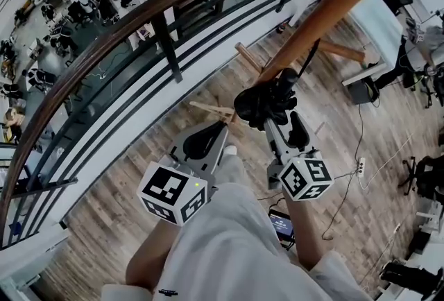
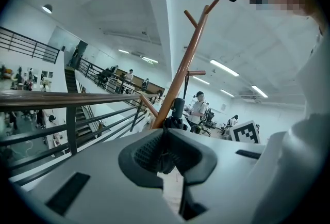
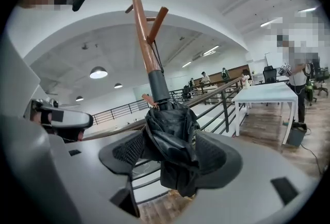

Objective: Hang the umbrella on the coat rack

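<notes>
Against the coat rack (image 3: pixel 143 37), right gripper (image 3: pixel 170 155) has jaws wide around the umbrella (image 3: pixel 171 130), seemingly hung by its strap (image 3: pixel 156 58): back out straight, no snagging; left gripper (image 2: pixel 165 138) jaws together, empty.

Quick count: one coat rack (image 1: pixel 326 15), and one black umbrella (image 1: pixel 267 102) right at its pole. Two grippers sit just below the rack in the head view, the left gripper (image 1: pixel 215 130) and the right gripper (image 1: pixel 274 112). Each carries one cube, so that's two marker cubes (image 1: pixel 173 192). One wooden handrail (image 1: pixel 139 19) runs beyond the rack. In the right gripper view there's one white table (image 3: pixel 263 94) to the rack's right and three round ceiling lamps (image 3: pixel 98 72) to its left.
</notes>
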`<action>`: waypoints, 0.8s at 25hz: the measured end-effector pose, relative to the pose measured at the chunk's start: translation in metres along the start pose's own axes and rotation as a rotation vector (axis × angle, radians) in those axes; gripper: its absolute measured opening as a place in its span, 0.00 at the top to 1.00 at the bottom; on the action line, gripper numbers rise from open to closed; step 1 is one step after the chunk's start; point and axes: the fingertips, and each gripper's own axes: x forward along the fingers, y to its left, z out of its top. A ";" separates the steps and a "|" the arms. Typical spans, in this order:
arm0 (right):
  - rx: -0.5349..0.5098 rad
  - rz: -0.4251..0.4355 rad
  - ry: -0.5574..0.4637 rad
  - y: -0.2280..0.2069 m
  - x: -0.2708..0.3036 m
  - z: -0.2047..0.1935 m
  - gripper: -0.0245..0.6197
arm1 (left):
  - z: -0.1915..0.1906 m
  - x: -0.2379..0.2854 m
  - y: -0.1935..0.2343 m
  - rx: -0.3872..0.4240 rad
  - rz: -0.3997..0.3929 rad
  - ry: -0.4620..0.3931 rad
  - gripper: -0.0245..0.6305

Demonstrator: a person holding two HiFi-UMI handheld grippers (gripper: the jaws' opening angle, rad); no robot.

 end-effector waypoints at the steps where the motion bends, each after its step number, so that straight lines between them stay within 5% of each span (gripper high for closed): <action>1: 0.000 0.000 -0.014 0.003 -0.003 0.003 0.48 | -0.004 -0.001 0.000 0.007 0.003 0.004 0.91; 12: -0.086 0.114 -0.085 0.055 -0.018 -0.008 0.49 | -0.044 -0.022 -0.001 0.015 0.020 -0.049 0.91; 20: -0.179 0.309 -0.017 0.105 0.007 -0.039 0.54 | -0.056 -0.033 0.010 -0.007 0.057 -0.092 0.91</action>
